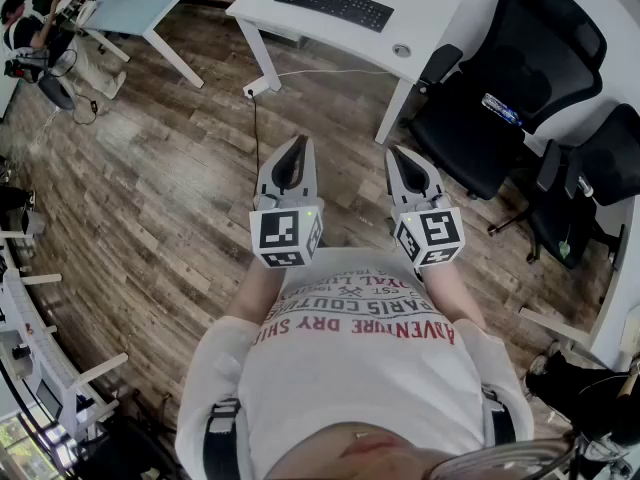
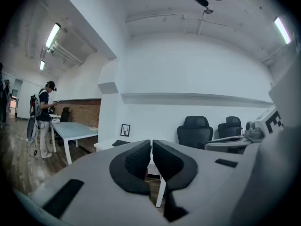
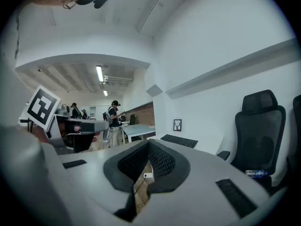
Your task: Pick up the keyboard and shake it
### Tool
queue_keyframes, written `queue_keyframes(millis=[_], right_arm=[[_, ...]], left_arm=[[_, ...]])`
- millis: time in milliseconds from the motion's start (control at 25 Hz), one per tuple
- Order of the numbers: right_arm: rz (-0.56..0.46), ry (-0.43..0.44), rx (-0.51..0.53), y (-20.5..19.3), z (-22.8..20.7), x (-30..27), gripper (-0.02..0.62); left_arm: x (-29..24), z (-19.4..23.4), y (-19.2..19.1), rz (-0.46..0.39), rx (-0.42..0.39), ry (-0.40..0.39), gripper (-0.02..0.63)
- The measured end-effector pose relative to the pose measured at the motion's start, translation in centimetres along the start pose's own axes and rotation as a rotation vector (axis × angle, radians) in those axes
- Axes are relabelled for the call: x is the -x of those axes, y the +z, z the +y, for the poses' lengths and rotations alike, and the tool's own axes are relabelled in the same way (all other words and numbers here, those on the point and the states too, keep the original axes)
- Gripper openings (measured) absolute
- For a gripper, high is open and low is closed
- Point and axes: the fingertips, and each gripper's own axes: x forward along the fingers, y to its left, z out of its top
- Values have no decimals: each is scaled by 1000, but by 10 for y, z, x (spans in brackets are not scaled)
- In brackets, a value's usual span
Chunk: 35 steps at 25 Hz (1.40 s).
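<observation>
Grey and pressed together, the left tool [image 1: 297,146] and right tool [image 1: 400,156] hold nothing. The keyboard [image 1: 334,4] lies well apart on the white surface [image 1: 440,13]. Shut tools could just push it off the edge; the chair [image 1: 505,78] might get bumped too.

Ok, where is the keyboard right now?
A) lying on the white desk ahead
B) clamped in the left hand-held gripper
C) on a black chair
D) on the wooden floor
A: the keyboard lies flat on the white desk, ahead of the left hand-held gripper and right hand-held gripper, both shut and empty.
</observation>
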Motion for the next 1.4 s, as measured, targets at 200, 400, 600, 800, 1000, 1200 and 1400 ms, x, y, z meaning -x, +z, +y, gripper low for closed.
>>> queue_keyframes(millis=[200,400,600,800,1000,1200,1400], right_arm=[[2,0,1,0,-1,-1,26],[13,2,-1,-4,0,0,26],[18,-16,-47,-12,-3,-4,26],[45,-44,-73,-20,-8,-15,26],[74,-79,-104,-24,-11,-42,26],[101,-119,-122,-25,-7,-83,26],[123,-132,-123,-23,6,-141,26]], left_arm=[[-1,2,-1,8,6,2,34],[1,2,-6,17,13,7,34],[-3,7,-14,36,17,4,34],[-14,15,-18,54,21,-13,34],[-32,40,-21,78,27,-29,34],[-57,81,-20,94,47,-47,34],[-83,138,-16,98,60,-52,34]])
